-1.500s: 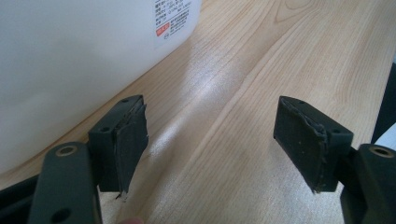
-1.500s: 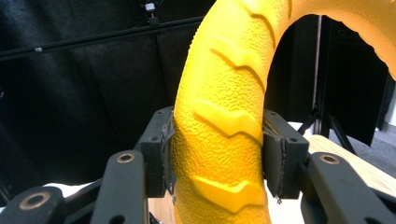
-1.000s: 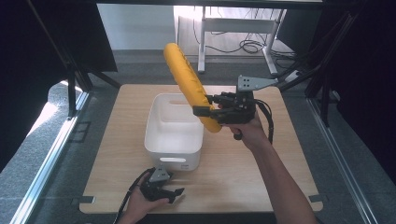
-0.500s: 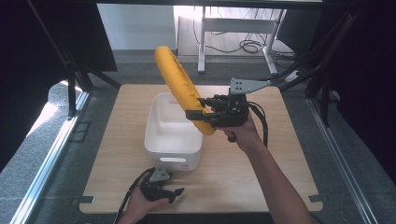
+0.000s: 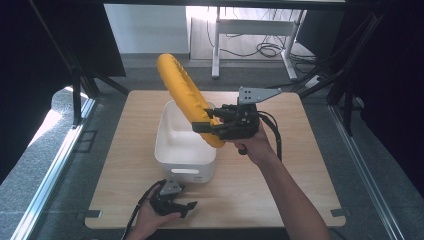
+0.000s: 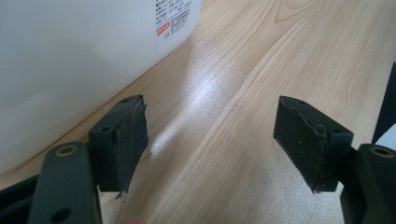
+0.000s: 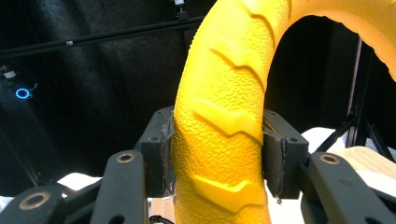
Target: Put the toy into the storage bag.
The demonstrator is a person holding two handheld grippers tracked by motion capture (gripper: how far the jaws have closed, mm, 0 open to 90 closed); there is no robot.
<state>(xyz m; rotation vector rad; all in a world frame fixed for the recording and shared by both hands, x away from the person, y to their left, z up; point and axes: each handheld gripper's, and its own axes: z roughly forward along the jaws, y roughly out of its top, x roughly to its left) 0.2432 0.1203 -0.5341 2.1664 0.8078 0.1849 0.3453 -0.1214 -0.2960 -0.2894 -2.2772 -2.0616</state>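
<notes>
A yellow ring with a tyre-like tread [image 5: 184, 98] is held up on edge over the white bin [image 5: 170, 148]. My right gripper [image 5: 209, 127] is shut on its lower part; in the right gripper view the ring [image 7: 225, 116] curves up between the two pads [image 7: 275, 158], which press on its sides. My left gripper [image 5: 184, 207] rests low at the table's near edge, just in front of the bin. Its jaws stand wide apart over bare wood [image 6: 210, 135], with the bin's white wall [image 6: 70, 60] close on the left.
The wooden table [image 5: 300, 165] has free surface right of the bin and along the near edge. Black frame posts [image 5: 75, 85] stand at the table's corners. A desk leg and cables [image 5: 260, 47] lie on the floor beyond.
The right gripper has carried the yellow ring a little to the left, farther over the bin. The left gripper has stayed where it was.
</notes>
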